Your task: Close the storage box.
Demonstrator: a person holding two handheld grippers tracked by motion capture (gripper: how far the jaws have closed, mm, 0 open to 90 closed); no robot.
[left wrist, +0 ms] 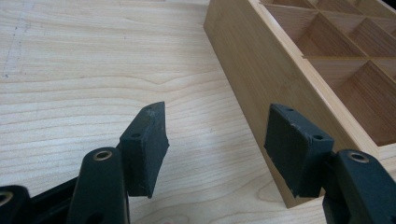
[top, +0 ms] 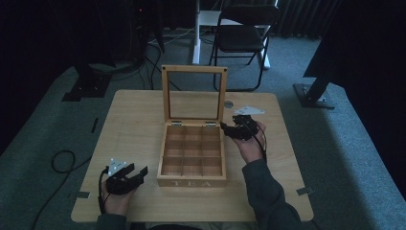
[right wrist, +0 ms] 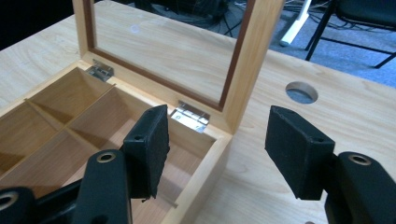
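Hovering spread at the back right corner of the open tea box (top: pixel 192 153), right hand-held gripper (top: pixel 229 130) pinches nothing; left hand-held gripper (top: pixel 136 175) spread beside its front left corner.

A dim lab or studio: black curtains (top: pixel 43 28), folding chair (top: pixel 242 36) top centre, floor cables (top: pixel 62 160), grey carpet (top: pixel 354 158).

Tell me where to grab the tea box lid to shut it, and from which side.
Grip the lid's top rail, coming from the right with the right claw, probably. The lid stands upright on its rear hinges, and that rail is a thin bar farthest from them.
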